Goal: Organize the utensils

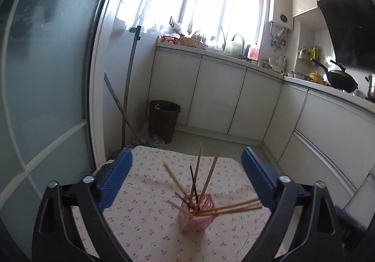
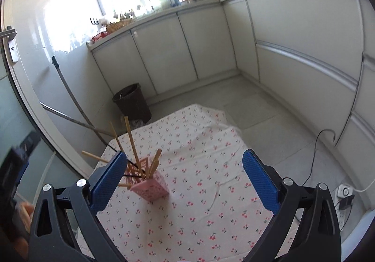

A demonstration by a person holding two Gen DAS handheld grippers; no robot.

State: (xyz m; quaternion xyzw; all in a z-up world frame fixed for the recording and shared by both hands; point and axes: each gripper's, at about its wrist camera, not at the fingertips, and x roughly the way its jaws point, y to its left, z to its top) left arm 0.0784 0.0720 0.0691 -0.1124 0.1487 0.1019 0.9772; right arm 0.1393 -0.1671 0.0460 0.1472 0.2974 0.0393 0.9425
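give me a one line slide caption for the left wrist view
Open left gripper above a pink lattice plastic holder of splayed wooden chopsticks on a cherry-print tablecloth.

Bright daylight thru window (image 1: 223,4) — blown out, fisheye-warped edges.

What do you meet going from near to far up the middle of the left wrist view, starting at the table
Cherry-print tablecloth → pink utensil holder with chopsticks → dark bin on the floor → white cabinet doors → countertop faucet → bright window.
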